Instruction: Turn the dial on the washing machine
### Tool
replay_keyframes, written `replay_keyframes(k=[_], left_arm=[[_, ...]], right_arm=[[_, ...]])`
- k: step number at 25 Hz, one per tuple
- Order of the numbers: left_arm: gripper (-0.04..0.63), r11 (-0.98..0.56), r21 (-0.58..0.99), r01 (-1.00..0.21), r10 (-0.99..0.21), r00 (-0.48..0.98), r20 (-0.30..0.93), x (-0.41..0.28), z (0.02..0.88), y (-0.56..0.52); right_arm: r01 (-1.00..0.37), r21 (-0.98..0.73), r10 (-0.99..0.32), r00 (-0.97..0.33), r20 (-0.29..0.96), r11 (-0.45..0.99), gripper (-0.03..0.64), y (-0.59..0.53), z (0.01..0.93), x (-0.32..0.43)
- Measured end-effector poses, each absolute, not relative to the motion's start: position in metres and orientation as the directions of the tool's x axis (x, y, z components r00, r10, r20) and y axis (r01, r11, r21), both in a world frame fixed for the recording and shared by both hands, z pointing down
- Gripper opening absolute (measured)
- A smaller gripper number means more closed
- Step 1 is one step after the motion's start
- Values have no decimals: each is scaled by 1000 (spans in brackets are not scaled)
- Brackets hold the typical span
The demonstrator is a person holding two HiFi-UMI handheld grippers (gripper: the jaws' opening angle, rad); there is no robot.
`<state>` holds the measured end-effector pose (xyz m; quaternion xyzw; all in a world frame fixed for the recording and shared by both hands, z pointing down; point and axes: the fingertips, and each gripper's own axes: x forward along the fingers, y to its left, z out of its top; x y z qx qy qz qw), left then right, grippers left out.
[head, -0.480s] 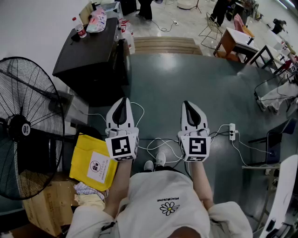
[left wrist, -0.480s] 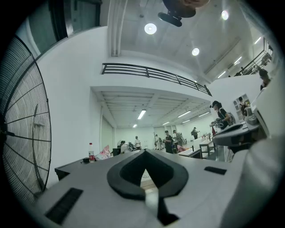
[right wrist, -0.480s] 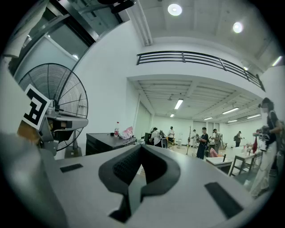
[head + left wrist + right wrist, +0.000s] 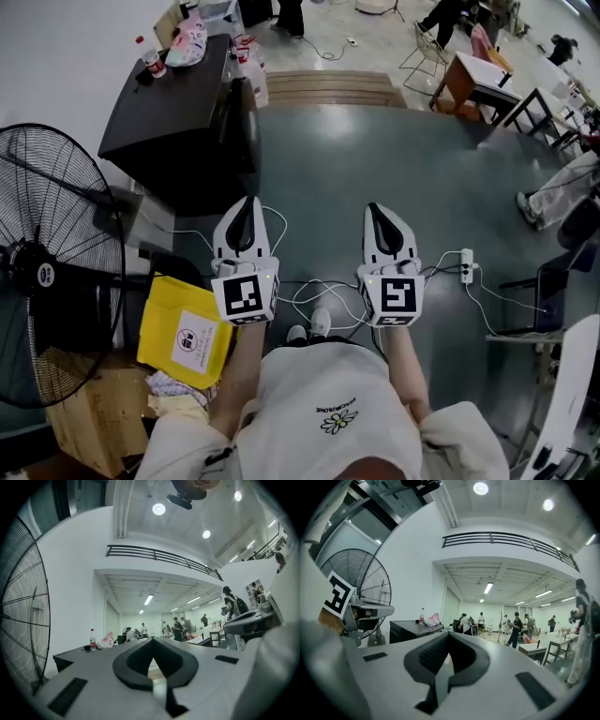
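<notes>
No washing machine or dial shows in any view. In the head view my left gripper (image 4: 248,204) and right gripper (image 4: 376,210) are held side by side at waist height over the grey-green floor, pointing forward. Both have their jaws together with nothing between them. The left gripper view shows my left gripper (image 4: 151,641) with tips meeting, aimed across the hall. The right gripper view shows my right gripper (image 4: 449,634) the same way, shut and empty.
A black table (image 4: 173,103) with a bottle (image 4: 153,62) stands ahead on the left, and a big floor fan (image 4: 47,272) is beside me. A yellow bag (image 4: 183,328) and cardboard box (image 4: 89,412) lie by my left leg. Cables and a power strip (image 4: 466,265) cross the floor.
Both grippers have stayed where they were. The view has shifted slightly, and a person's legs have come into sight at the right edge.
</notes>
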<state>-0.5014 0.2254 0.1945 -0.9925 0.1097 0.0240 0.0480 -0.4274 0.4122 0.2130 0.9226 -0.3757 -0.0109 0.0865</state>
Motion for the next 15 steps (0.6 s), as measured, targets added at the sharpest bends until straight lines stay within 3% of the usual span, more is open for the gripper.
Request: replay_keyframes(k=[15], left_arm=[[0, -964, -128, -234, -217, 967, -133, -442, 178, 213]], right_arm=[[-664, 147, -670, 742, 6, -734, 3, 425, 212, -364]])
